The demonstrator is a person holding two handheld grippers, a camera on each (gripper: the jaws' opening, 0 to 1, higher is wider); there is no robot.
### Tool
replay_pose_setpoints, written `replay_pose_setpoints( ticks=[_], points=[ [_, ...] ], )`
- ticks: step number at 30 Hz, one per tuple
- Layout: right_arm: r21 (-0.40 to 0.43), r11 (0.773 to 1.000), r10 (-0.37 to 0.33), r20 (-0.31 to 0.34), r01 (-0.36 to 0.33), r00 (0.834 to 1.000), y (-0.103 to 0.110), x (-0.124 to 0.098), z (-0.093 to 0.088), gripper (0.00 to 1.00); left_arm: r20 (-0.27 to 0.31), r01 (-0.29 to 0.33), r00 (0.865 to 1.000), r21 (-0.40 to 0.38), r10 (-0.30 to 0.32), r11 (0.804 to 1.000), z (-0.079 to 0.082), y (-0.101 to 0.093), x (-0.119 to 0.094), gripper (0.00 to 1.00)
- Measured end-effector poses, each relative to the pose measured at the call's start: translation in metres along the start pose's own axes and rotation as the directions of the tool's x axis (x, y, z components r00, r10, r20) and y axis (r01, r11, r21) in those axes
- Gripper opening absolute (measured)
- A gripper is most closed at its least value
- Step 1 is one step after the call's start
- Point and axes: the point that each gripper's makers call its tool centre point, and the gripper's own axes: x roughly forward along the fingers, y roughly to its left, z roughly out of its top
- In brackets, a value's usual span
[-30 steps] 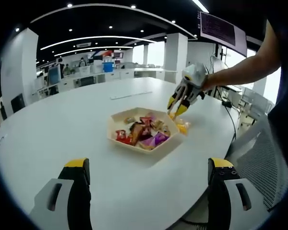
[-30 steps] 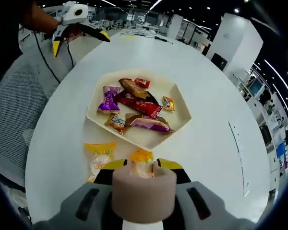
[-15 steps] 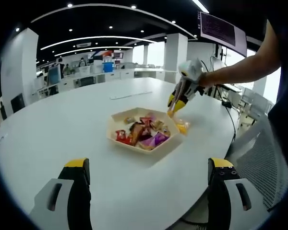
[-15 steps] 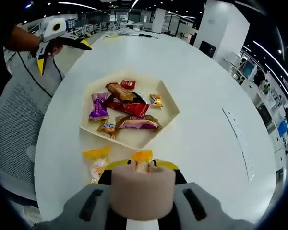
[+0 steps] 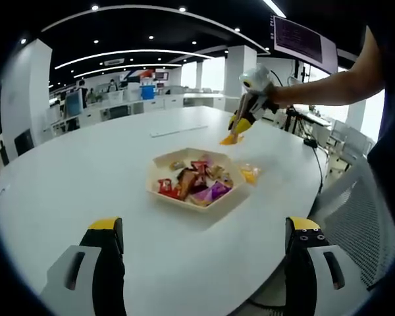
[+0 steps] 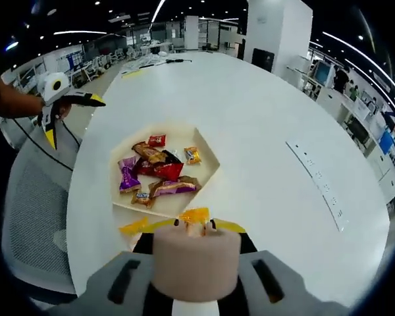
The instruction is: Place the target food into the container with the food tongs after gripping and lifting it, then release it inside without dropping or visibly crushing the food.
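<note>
Now orange candy [image 6: 194, 217] sits clamped between right gripper [image 6: 195, 226] jaws.

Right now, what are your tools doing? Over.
Right tool shut on candy, lifted above tray. Left tool open, idle. Second candy on table. Path clear.

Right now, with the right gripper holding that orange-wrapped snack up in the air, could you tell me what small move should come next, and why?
Probably carry the right gripper sideways until it is over the hexagonal tray, then lower it. It is shut on the orange-wrapped snack, held above the white table beyond the tray's far edge, so releasing here would likely miss the wrapped snacks already inside.
</note>
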Motion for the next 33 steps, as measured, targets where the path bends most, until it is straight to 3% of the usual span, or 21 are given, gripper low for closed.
replay_pose_setpoints(
  ticks=[15, 25, 33],
  points=[
    [-0.037, 0.998, -0.044, 0.013, 0.044, 0.999, -0.02, -0.053, 0.039, 0.16, 0.014, -0.002, 1.0, 0.021, 0.002, 1.0, 0.004, 0.0, -0.001, 1.0],
    [-0.056, 0.997, -0.044, 0.015, 0.045, 0.999, -0.012, -0.055, 0.049, 0.16, 0.027, -0.006, 1.0, 0.026, 0.005, 1.0, 0.007, -0.001, -0.002, 1.0],
    [-0.07, 0.997, -0.03, 0.027, 0.032, 0.999, -0.004, -0.039, 0.066, 0.16, 0.038, -0.009, 0.999, 0.026, 0.008, 1.0, 0.009, 0.0, -0.003, 1.0]
  ],
)
